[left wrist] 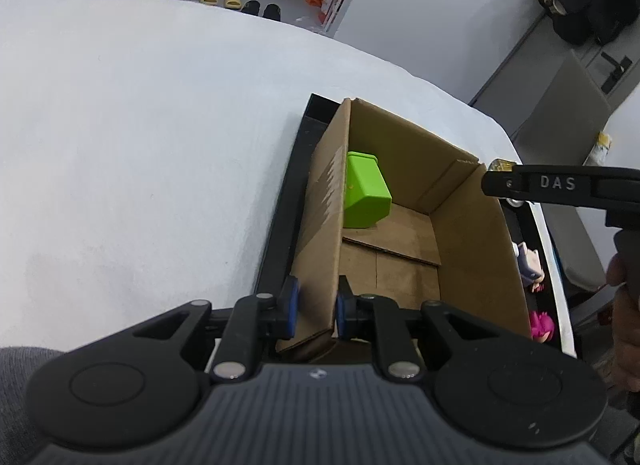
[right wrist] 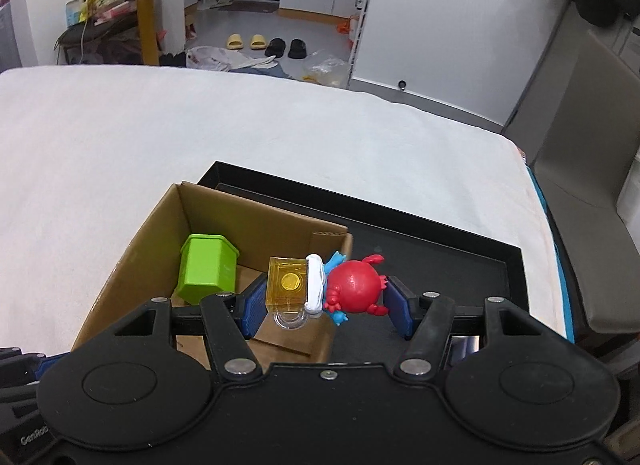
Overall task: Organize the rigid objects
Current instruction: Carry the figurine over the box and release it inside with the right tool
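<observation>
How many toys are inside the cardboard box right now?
1: the green block lies tipped in the cardboard box's far left corner. The crab toy is clamped in the right gripper above the box's right wall, not yet inside. Near floor partly hidden.

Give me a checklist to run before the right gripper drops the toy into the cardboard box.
1. Right gripper clamped on red crab toy with yellow beer mug: ok.
2. Left gripper pinching wall of brown cardboard box, steadying it: ok.
3. Toy fully over box opening: not ok, crab body sits over the rim and black tray.
4. Landing space beside green plastic bin: ok.
5. Height above box floor: cannot tell.
</observation>
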Tool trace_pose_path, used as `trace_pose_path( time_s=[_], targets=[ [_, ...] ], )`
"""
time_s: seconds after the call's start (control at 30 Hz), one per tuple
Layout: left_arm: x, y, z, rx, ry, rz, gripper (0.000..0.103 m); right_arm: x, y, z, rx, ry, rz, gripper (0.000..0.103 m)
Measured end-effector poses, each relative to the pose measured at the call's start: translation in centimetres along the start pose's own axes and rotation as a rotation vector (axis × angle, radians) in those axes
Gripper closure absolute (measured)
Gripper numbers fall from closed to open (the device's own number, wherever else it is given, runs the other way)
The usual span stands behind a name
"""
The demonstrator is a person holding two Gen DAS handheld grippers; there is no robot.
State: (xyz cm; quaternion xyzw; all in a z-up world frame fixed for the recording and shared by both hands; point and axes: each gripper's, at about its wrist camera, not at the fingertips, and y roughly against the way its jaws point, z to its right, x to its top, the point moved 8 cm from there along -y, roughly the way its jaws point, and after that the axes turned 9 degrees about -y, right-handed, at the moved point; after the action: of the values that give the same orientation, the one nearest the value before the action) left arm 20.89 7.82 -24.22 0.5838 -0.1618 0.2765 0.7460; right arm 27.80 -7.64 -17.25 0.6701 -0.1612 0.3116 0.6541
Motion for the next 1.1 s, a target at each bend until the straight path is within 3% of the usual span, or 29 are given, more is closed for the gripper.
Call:
trace_pose_path(
  time_s=[0.47,0.6,1.1],
  targets=[
    [-0.1,0.2,0.0,-0.001,0.003,0.003,0.086,1.0,-1.9,-1.4,0.036,-0.003,-0.037,0.043],
    [0.0,0.2,0.1,0.003,0.002,0.003,0.085,1.3,-1.3,-1.1,0.058,-0.026,-0.009,0.029],
    [-0.1,0.4,0.2,0.009,-0.004,0.007,0.085,0.5,1.4,1.1,0.105,-0.034,-0.039,0.024]
  ],
)
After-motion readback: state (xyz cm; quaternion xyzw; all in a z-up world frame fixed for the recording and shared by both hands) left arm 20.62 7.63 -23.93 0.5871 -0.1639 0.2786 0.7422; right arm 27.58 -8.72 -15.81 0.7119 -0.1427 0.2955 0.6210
